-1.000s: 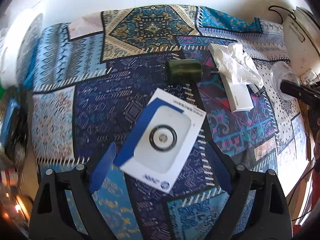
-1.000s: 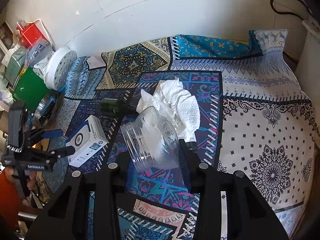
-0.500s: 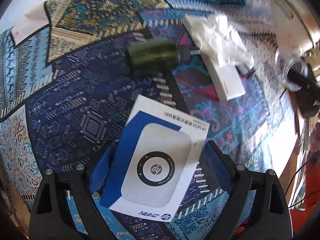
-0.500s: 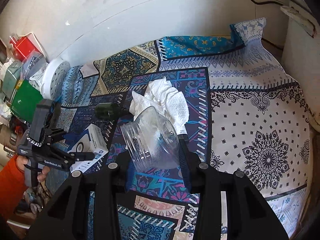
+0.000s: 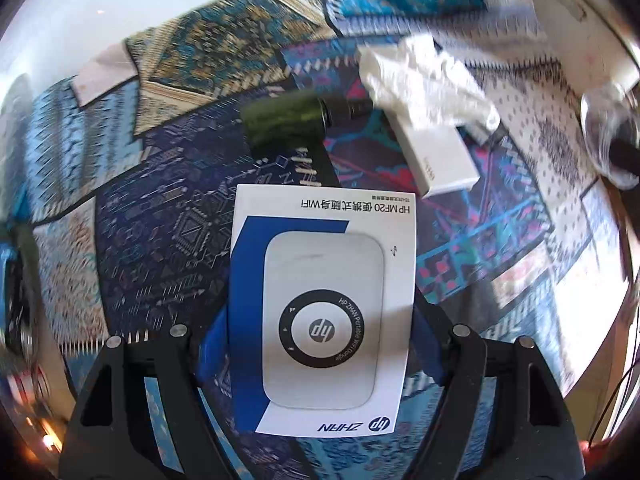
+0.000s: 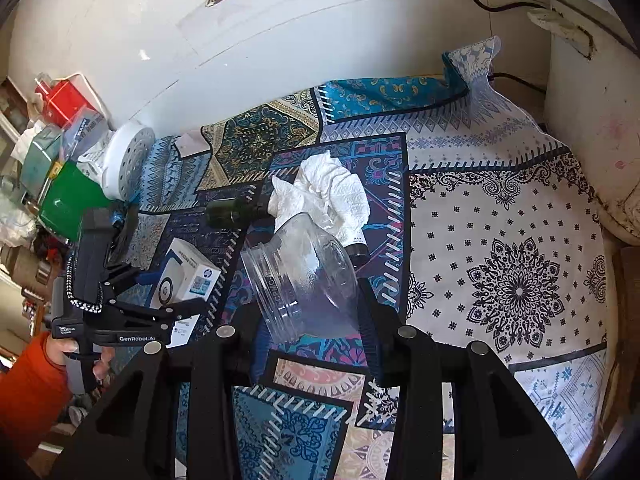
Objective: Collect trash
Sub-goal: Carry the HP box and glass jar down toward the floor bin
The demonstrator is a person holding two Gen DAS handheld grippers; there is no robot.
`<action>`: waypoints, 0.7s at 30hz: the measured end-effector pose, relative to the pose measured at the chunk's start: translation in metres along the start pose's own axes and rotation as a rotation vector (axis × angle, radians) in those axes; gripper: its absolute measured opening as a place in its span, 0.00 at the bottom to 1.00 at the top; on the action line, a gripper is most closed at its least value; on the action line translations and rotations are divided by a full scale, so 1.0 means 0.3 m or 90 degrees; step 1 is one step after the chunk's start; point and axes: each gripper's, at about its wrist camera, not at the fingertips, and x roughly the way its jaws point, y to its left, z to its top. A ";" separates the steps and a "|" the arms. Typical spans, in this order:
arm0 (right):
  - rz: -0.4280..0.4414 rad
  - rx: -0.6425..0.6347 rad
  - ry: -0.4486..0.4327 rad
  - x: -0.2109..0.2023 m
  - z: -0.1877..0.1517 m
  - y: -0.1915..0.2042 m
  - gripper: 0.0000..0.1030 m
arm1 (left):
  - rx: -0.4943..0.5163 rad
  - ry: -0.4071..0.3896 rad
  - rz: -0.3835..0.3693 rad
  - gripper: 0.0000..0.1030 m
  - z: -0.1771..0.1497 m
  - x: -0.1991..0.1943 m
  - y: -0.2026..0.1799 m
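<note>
The left gripper [image 5: 320, 344] straddles a white-and-blue rectangular cardboard box [image 5: 324, 304] lying on the patterned cloth, long axis toward 12 o'clock, jaws closing around it, while the right gripper [image 6: 310, 316] clamps a clear plastic jar [image 6: 300, 272].

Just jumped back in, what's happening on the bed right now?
The left claw is closing around the white-and-blue HP box on the patterned cloth. The right claw holds a clear plastic jar. A crumpled tissue and a dark green bottle lie uncollected.
</note>
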 end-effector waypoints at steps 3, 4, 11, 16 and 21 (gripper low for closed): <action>0.014 -0.026 -0.001 -0.060 -0.024 0.008 0.35 | -0.056 -0.046 0.021 0.74 -0.045 -0.103 -0.036; 0.019 -0.035 -0.001 -0.083 -0.033 0.011 0.35 | -0.076 -0.063 0.028 0.74 -0.062 -0.143 -0.051; 0.027 -0.099 -0.025 -0.245 -0.124 0.053 0.35 | -0.144 -0.187 0.054 0.74 -0.218 -0.419 -0.208; 0.043 -0.094 -0.055 -0.362 -0.236 0.101 0.35 | -0.143 -0.235 0.050 0.74 -0.351 -0.574 -0.299; 0.036 -0.086 -0.072 -0.417 -0.384 0.165 0.35 | -0.125 -0.247 0.038 0.74 -0.548 -0.627 -0.357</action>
